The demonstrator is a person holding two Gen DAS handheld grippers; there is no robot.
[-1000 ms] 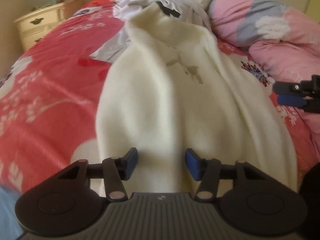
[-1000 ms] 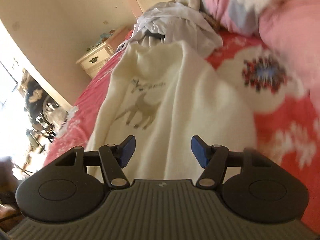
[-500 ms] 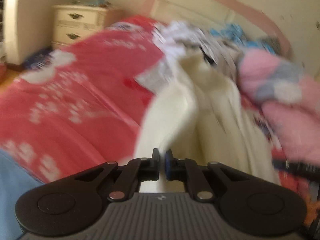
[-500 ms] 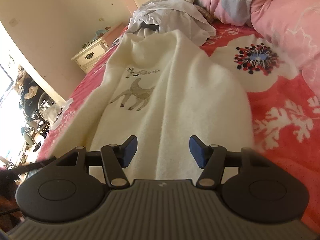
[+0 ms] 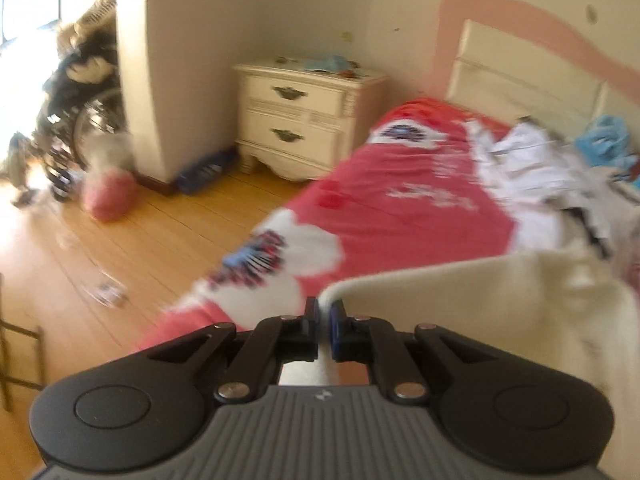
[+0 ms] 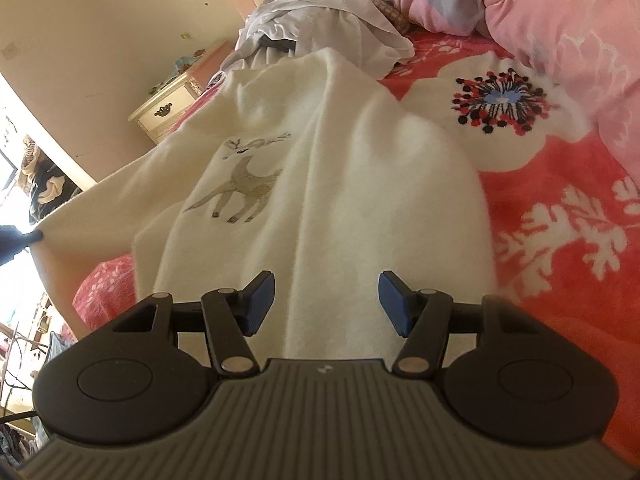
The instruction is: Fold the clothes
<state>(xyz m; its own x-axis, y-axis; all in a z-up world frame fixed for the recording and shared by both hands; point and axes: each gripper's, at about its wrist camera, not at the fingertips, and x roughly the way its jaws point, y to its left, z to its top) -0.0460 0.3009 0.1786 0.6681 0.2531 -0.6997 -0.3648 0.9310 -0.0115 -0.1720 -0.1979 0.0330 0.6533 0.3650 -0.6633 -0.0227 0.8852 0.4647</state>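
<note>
A cream sweater with a deer print [image 6: 320, 184] lies lengthwise on the red flowered bedspread [image 6: 560, 208]. My left gripper [image 5: 324, 320] is shut on the sweater's left edge [image 5: 460, 300] and holds it pulled out to the left, off the bed's surface. In the right wrist view the left gripper [image 6: 28, 236] shows at the far left, pinching that stretched corner. My right gripper [image 6: 326, 300] is open and empty, low over the sweater's near end, with the cloth lying between the fingers.
A pile of white and grey clothes [image 6: 320, 28] lies at the head of the bed. A pink quilt [image 6: 560, 12] sits on the right. A cream nightstand [image 5: 304, 116] stands left of the bed, with wooden floor [image 5: 120, 260] and clutter beyond.
My left gripper has shut on the sweater's left edge and pulled it out to the left, swinging toward the floor side. My right gripper stayed open over the near end.
</note>
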